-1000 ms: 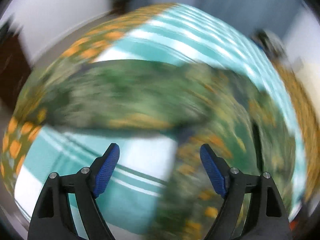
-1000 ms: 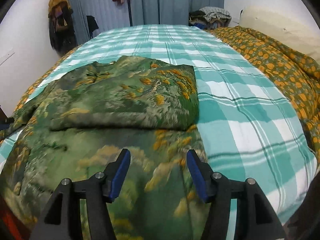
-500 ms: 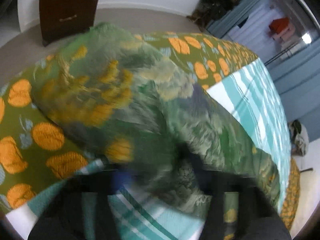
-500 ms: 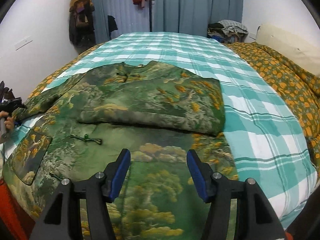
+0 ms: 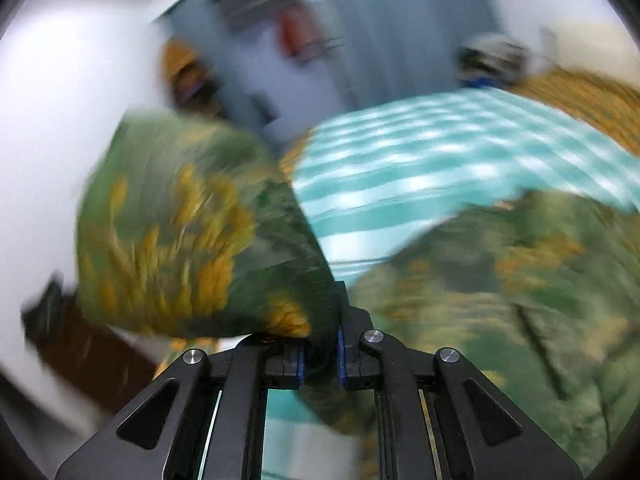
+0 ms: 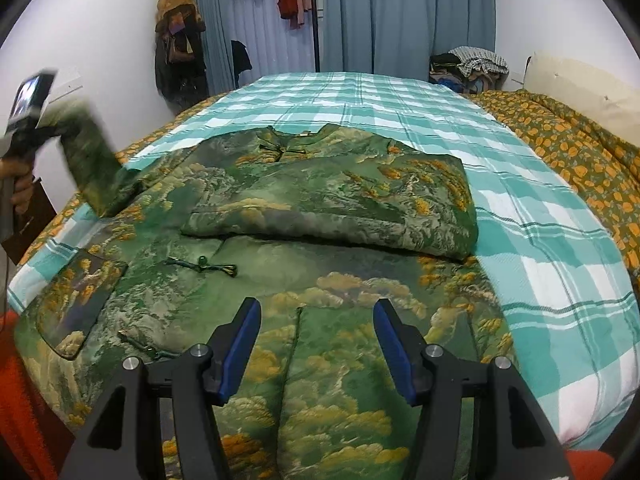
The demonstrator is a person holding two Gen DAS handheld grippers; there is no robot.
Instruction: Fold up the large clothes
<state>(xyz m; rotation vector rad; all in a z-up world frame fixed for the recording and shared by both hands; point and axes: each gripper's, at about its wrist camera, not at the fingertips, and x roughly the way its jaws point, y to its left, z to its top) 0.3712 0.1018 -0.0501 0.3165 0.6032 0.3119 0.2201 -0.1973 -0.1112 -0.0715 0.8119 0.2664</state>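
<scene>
A large green garment (image 6: 320, 208) with a gold landscape print lies on the bed. Its right sleeve is folded across the chest. My left gripper (image 5: 320, 354) is shut on the left sleeve (image 5: 192, 232) and holds it lifted off the bed's left side; the left wrist view is blurred. In the right wrist view the left gripper (image 6: 48, 130) and the raised sleeve (image 6: 90, 160) show at the far left. My right gripper (image 6: 316, 336) is open and empty above the garment's lower front.
The bed has a teal checked blanket (image 6: 540, 240) and an orange-flowered quilt (image 6: 568, 152) on the right. Clothes hang by blue curtains (image 6: 400, 12) at the back. A dark wooden cabinet (image 5: 92, 352) stands left of the bed. A clothes pile (image 6: 472, 64) sits far right.
My left gripper has shut on the left sleeve and lifted it off the bed's edge. My right gripper has drawn back a little and stays open.
</scene>
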